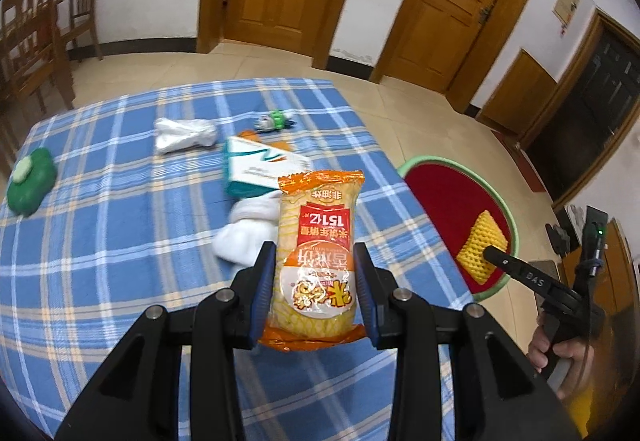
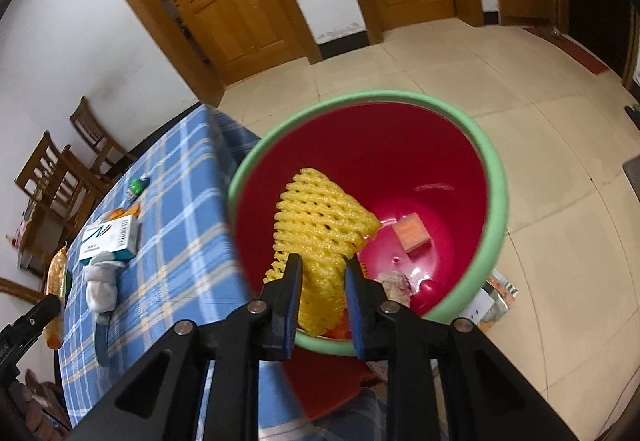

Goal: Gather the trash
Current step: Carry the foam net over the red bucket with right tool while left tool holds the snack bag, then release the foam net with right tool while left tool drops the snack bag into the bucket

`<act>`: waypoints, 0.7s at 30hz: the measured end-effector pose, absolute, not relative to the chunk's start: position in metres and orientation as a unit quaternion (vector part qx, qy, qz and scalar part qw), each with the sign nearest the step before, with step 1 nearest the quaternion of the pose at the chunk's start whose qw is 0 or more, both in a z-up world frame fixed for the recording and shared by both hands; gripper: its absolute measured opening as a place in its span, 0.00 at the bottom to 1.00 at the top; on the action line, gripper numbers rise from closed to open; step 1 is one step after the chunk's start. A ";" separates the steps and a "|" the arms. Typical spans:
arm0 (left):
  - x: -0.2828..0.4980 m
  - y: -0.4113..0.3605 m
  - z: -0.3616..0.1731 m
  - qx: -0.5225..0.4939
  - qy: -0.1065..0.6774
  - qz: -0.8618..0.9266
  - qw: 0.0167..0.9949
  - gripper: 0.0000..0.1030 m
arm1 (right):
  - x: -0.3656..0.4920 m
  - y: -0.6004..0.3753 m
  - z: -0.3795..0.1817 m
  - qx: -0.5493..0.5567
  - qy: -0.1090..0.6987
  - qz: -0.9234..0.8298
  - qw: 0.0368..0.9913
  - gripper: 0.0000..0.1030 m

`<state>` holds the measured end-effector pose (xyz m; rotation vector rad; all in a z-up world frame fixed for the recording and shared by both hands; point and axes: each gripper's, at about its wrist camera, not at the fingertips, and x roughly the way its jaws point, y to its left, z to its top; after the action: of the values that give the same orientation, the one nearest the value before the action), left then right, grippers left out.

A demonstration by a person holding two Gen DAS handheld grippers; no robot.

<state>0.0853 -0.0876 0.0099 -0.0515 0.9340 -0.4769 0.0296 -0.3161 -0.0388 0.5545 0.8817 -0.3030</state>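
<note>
My left gripper [image 1: 315, 257] is shut on an orange and yellow snack packet [image 1: 318, 241] and holds it above the blue plaid table [image 1: 100, 241]. My right gripper [image 2: 322, 263] is shut on a yellow foam fruit net [image 2: 320, 221] and holds it over the open mouth of the red bin with a green rim [image 2: 492, 169]; the bin [image 1: 440, 181] also shows in the left wrist view beside the table's right edge. An orange box [image 2: 412, 233] and crumpled paper [image 2: 396, 285] lie in the bin's bottom.
On the table lie a white and teal box [image 1: 264, 165], white crumpled tissue [image 1: 248, 229], a white plastic bag [image 1: 184, 135], a small green and white wrapper [image 1: 274, 120] and a green round object [image 1: 30, 181]. Wooden chairs [image 1: 36, 41] stand at the far left. Tiled floor and doors lie beyond.
</note>
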 end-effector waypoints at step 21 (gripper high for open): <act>0.093 -0.184 0.002 0.037 0.455 -0.309 0.834 0.37 | 0.006 -0.338 -0.019 0.269 0.388 -0.160 0.867 0.41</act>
<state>0.0929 -0.1840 0.0015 0.0792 0.9639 -0.6556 0.0063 -0.3379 -0.0191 0.5624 0.8122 -0.3358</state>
